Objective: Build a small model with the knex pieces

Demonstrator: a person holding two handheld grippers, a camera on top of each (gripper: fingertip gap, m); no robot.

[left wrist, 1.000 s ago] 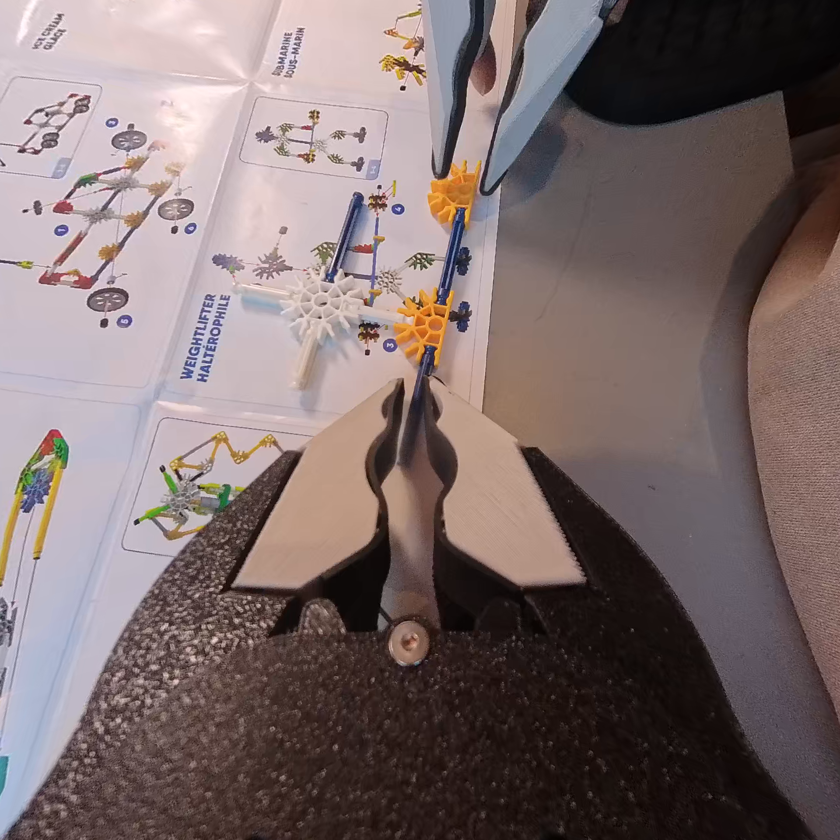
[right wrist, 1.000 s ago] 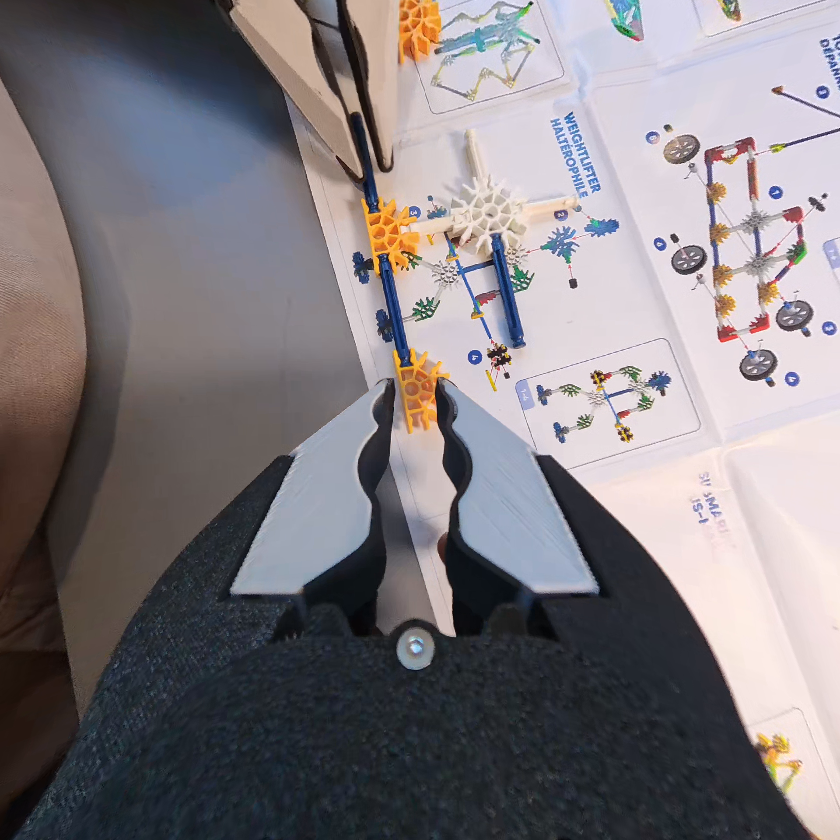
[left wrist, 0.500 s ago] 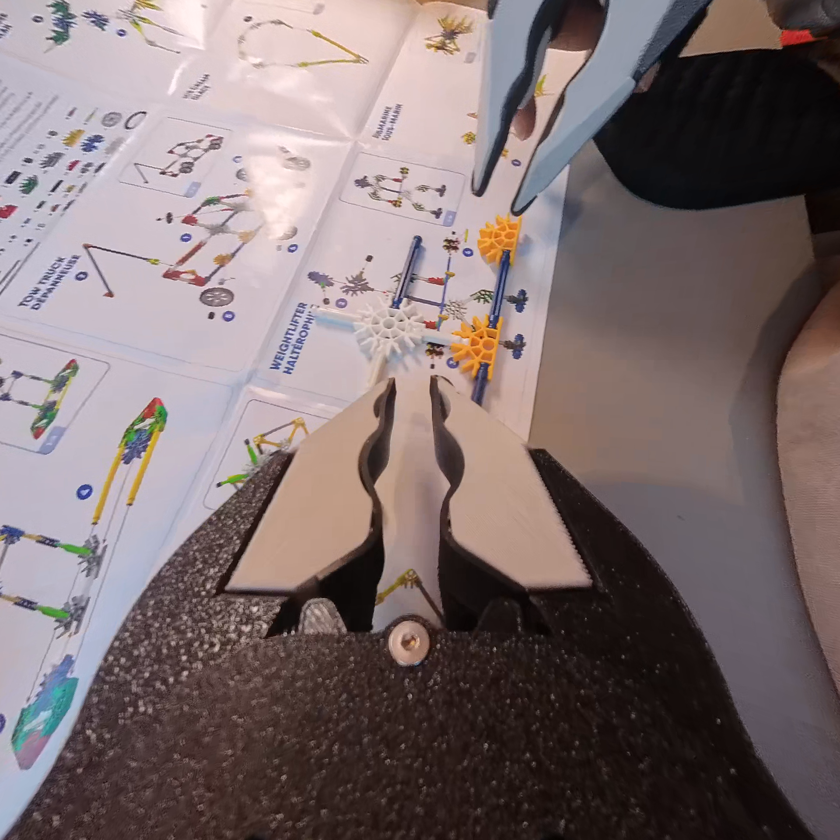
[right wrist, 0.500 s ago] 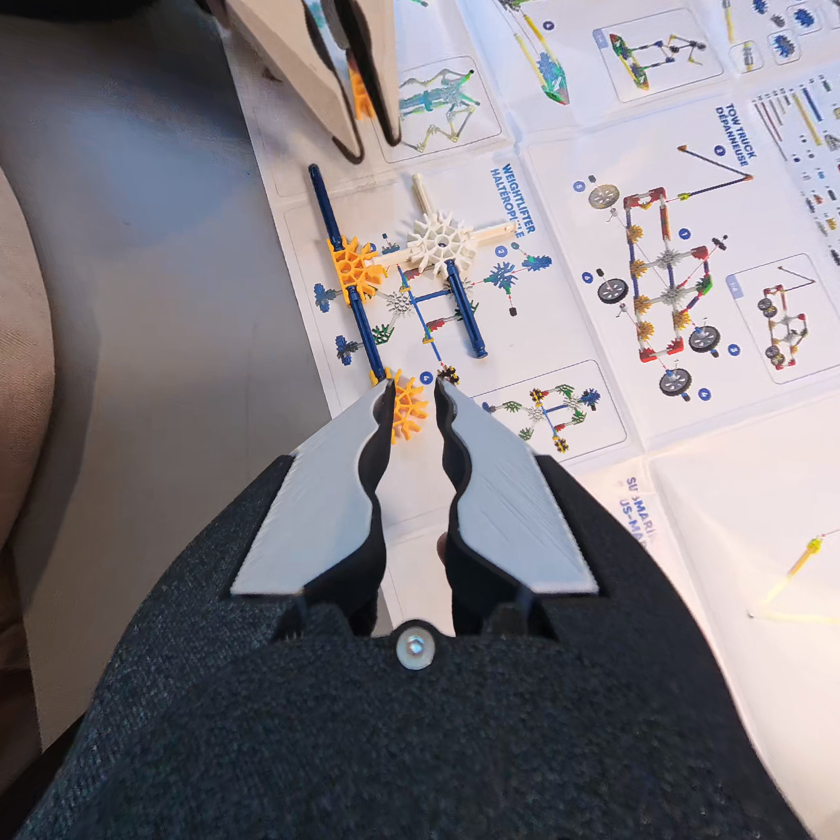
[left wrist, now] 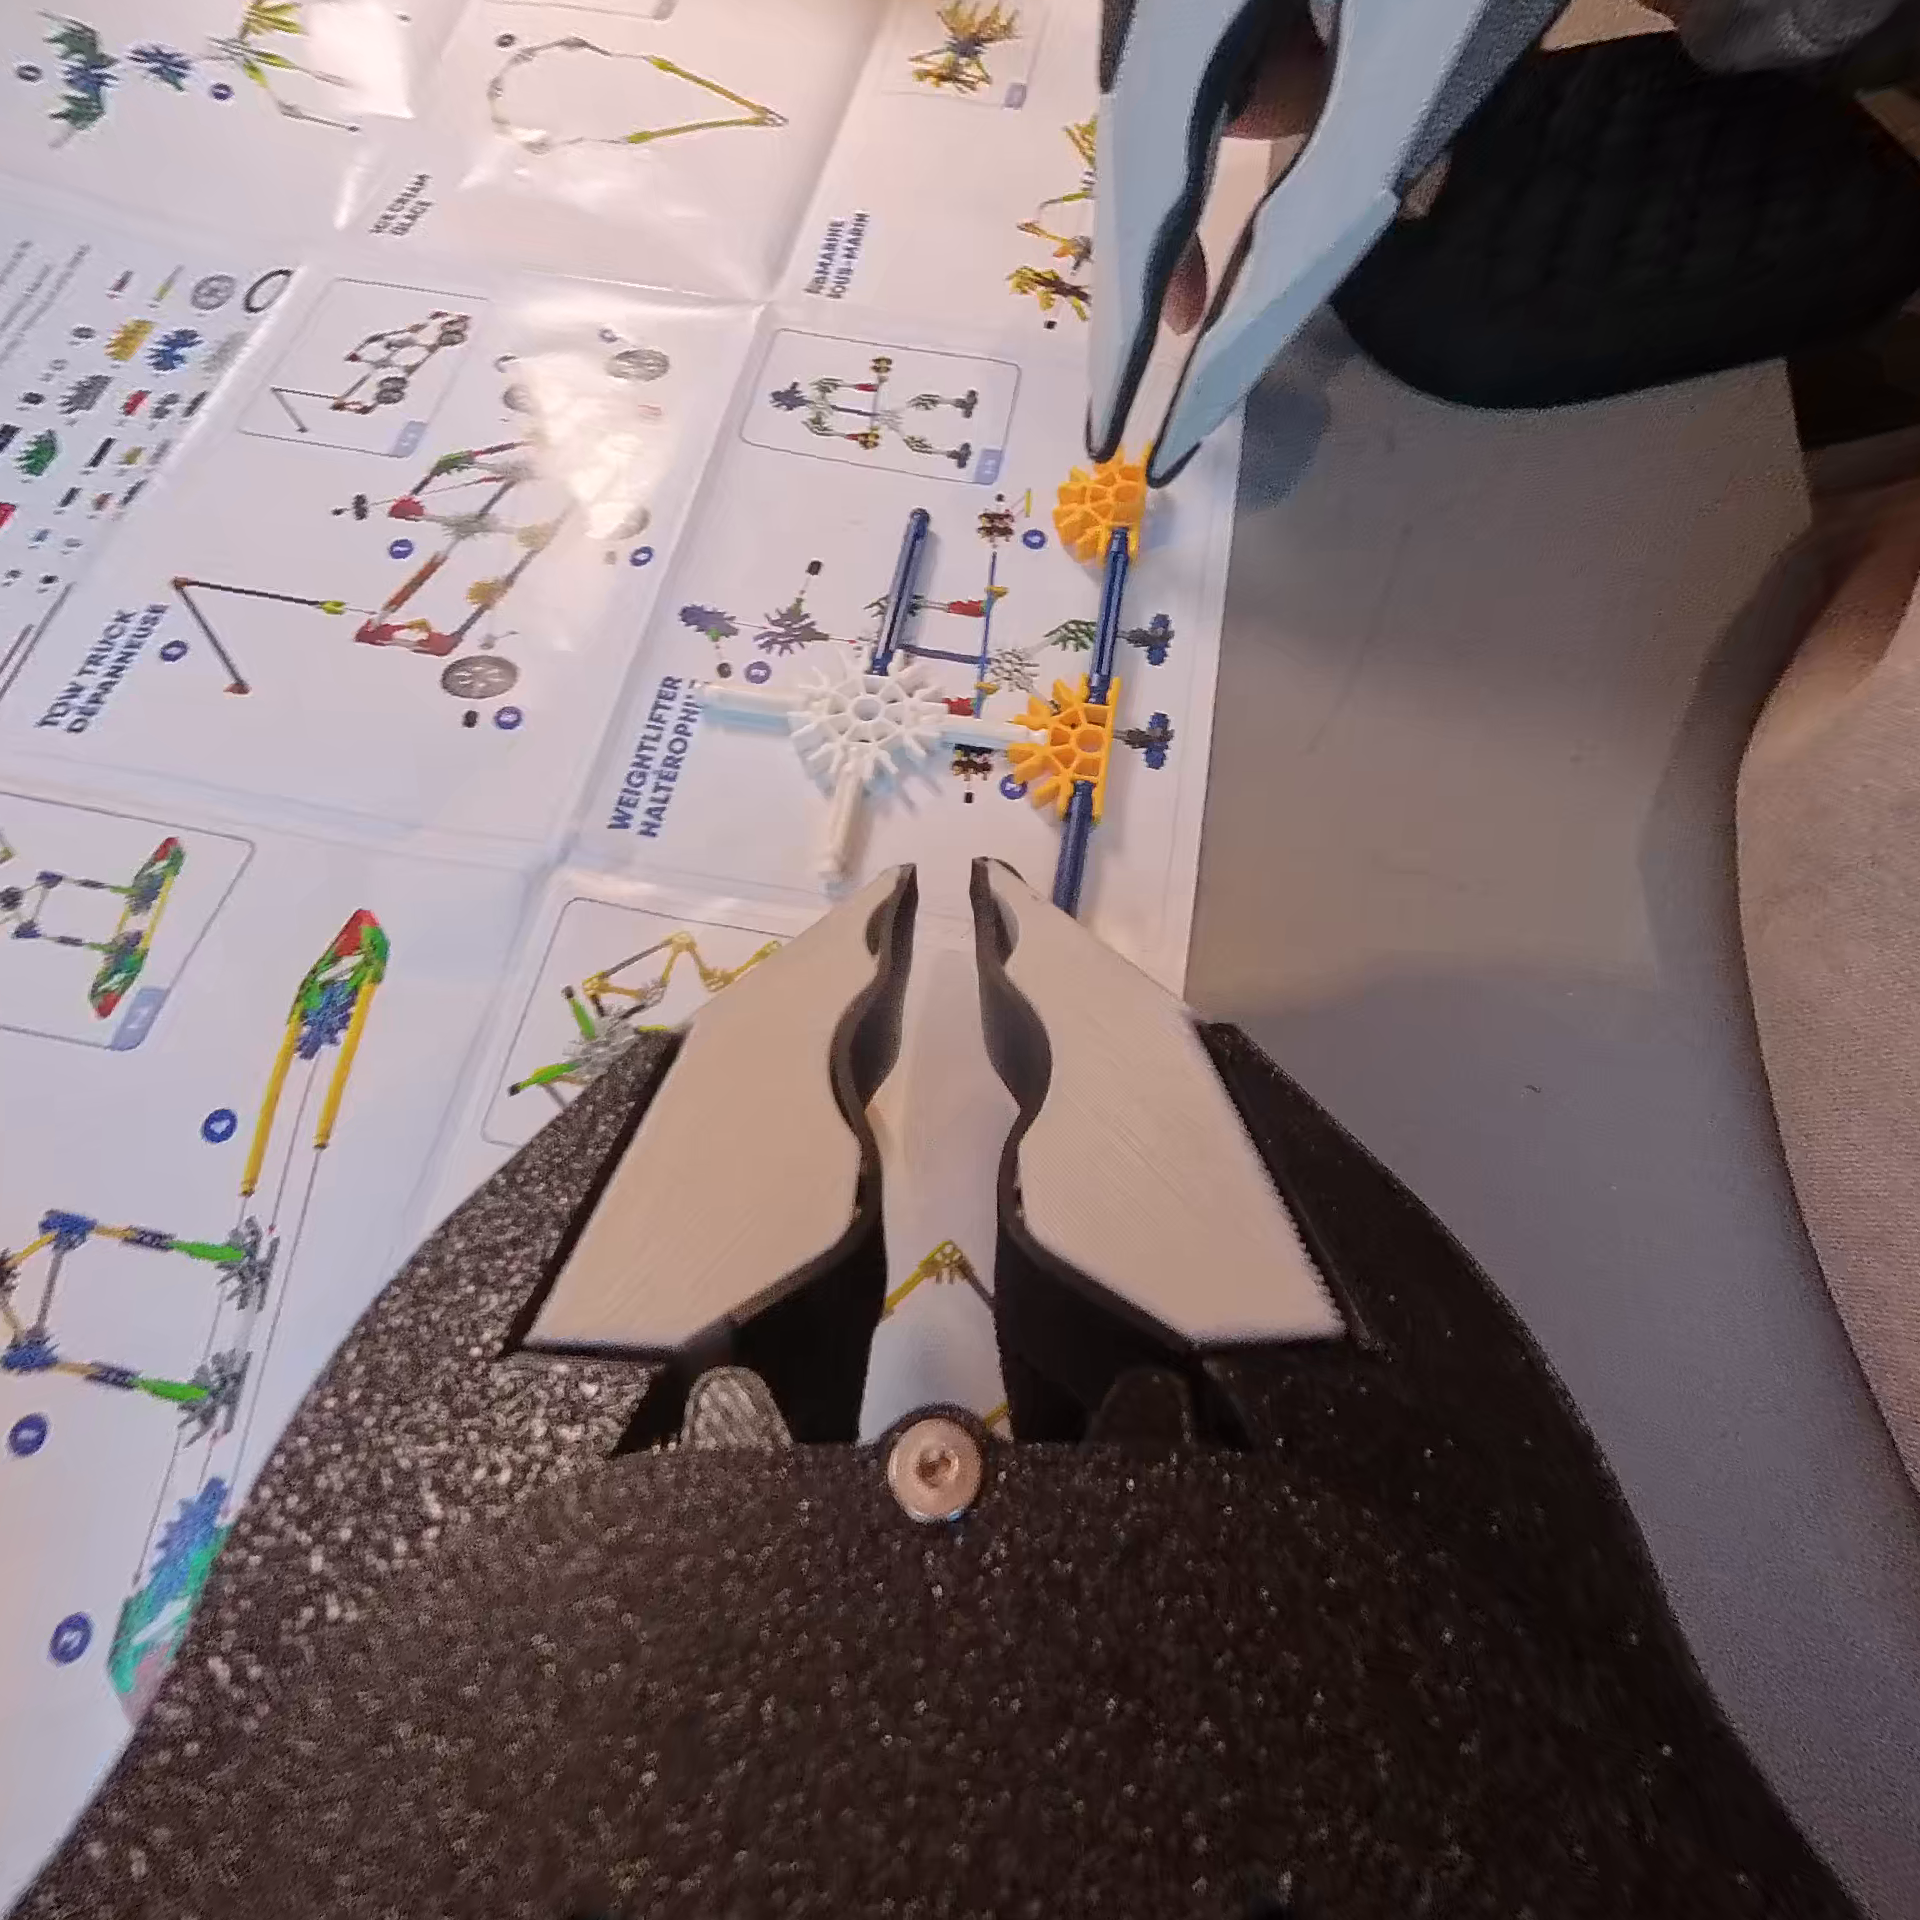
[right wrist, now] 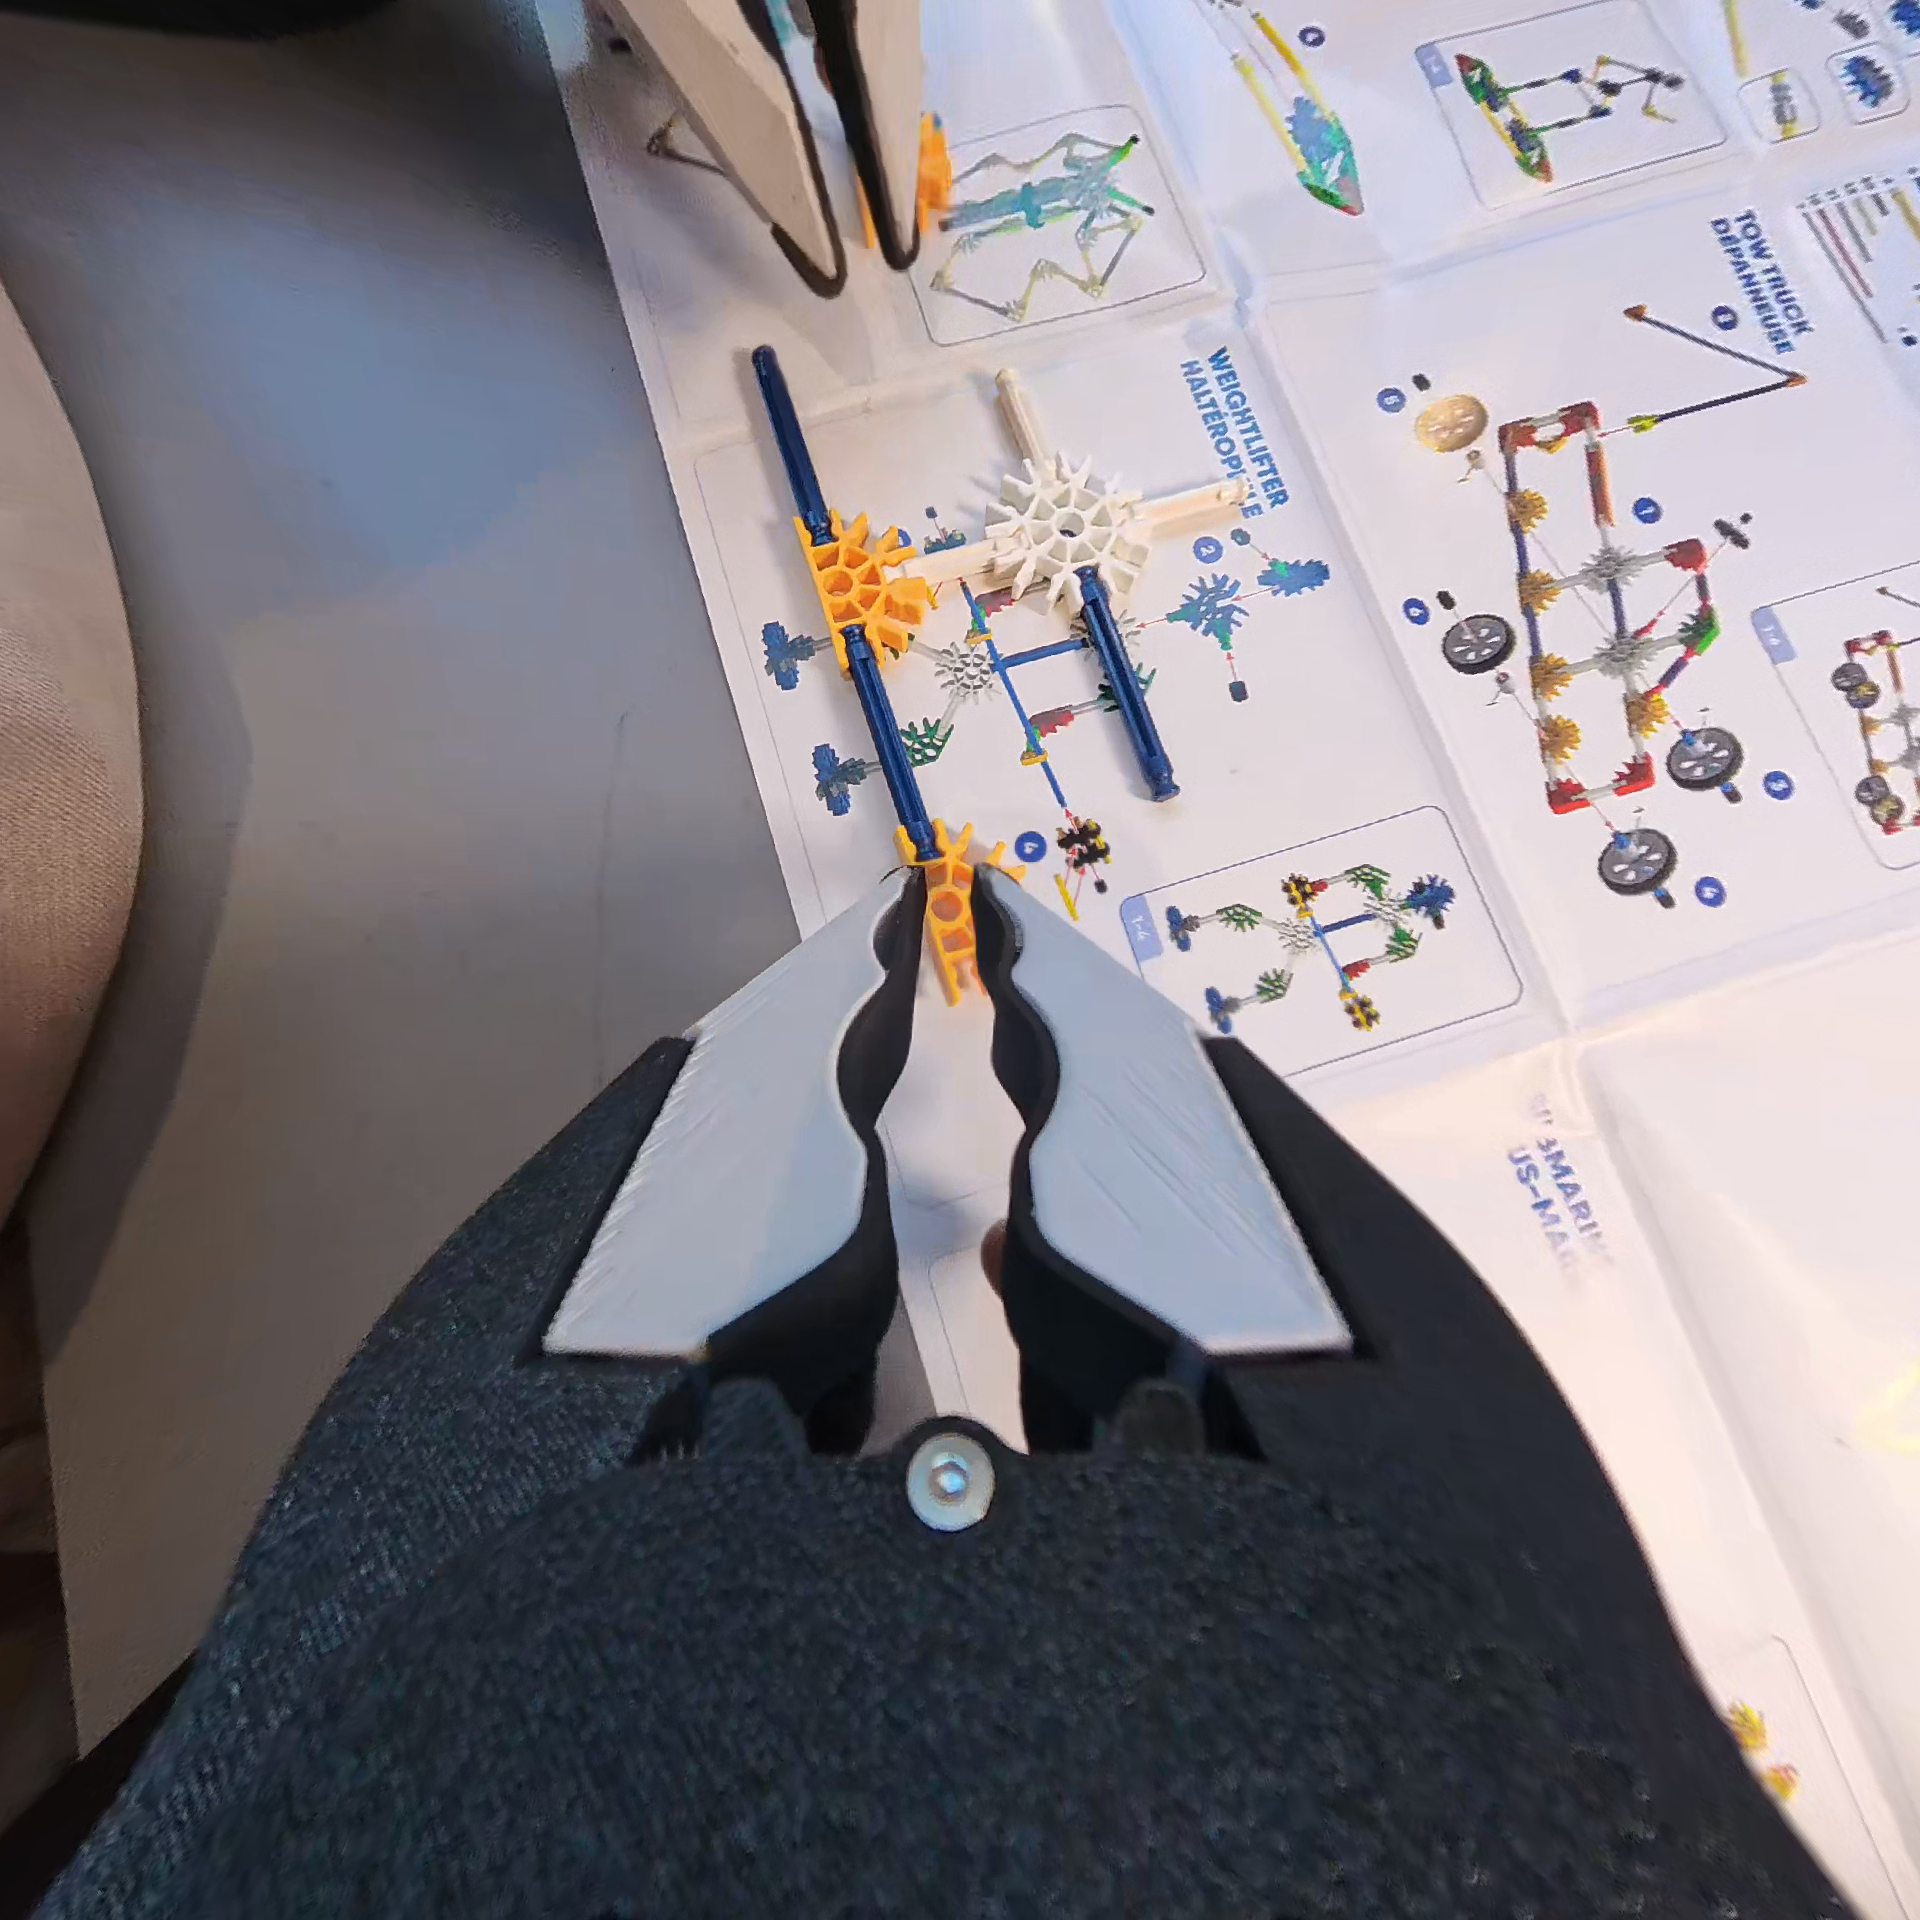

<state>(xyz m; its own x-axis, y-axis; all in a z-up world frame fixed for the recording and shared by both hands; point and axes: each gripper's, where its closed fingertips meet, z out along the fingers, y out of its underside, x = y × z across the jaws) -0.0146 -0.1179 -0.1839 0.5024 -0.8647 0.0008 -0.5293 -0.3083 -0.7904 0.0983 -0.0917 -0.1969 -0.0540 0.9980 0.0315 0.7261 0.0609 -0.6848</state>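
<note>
A small rod-and-connector build lies on a printed instruction sheet (left wrist: pixel 416 831). It has a white snowflake connector (left wrist: pixel 868 717) with white rods and two blue rods. One blue rod (left wrist: pixel 1107 634) joins a middle orange connector (left wrist: pixel 1070 743) to an end orange connector (left wrist: pixel 1103 504). My right gripper (right wrist: pixel 948 883) is shut on that end orange connector (right wrist: pixel 951 914), and it also shows in the left wrist view (left wrist: pixel 1127 468). My left gripper (left wrist: pixel 942 878) is slightly open and empty. It sits just left of the free blue rod end (left wrist: pixel 1070 862).
The sheet's right edge runs beside the build, with bare grey tabletop (left wrist: pixel 1455 831) beyond it. Beige fabric (left wrist: pixel 1849 831) lies past the table. In the right wrist view a loose orange piece (right wrist: pixel 930 166) sits behind the left gripper (right wrist: pixel 857 260). The grippers' ends are close to 12 cm from one another.
My left gripper let go of the blue rod end and drew back to the left. My right gripper backed off, then closed on the end orange connector.
</note>
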